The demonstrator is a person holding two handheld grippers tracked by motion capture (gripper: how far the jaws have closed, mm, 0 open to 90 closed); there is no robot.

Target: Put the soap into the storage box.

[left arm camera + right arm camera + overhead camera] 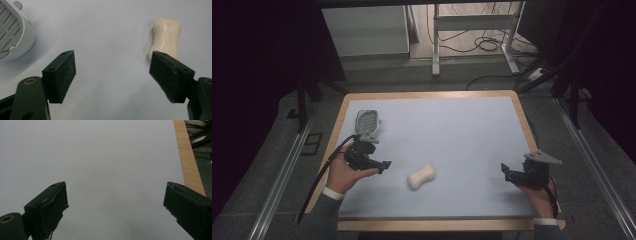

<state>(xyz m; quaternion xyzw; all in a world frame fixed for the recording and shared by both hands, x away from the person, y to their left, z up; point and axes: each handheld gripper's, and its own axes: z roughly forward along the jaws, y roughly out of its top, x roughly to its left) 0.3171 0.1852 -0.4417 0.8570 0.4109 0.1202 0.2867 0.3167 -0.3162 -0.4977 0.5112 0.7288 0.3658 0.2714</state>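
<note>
Left gripper [112, 72] is spread wide and holds nothing, with the soap bar [165, 37] lying on the table [110, 30] just beyond its right jaw tip and the grey slotted soap dish [13, 35] ahead to its left. Right gripper [115, 207] is likewise released and empty over bare surface, the table's wooden edge [186, 157] ahead to its right.

Left gripper [384, 165]: black body, black cable [319, 175] trailing off it. Jaws are black blocks with worn, speckled pads [65, 75], small screw holes on top, brass-coloured rivets at the arm pivots. Right gripper [506, 171]: black, with grey three-cornered plate [546, 158] on top; pad edges frayed. Person wears dark grey sleeves [319, 220] with white cuffs [333, 193].
</note>
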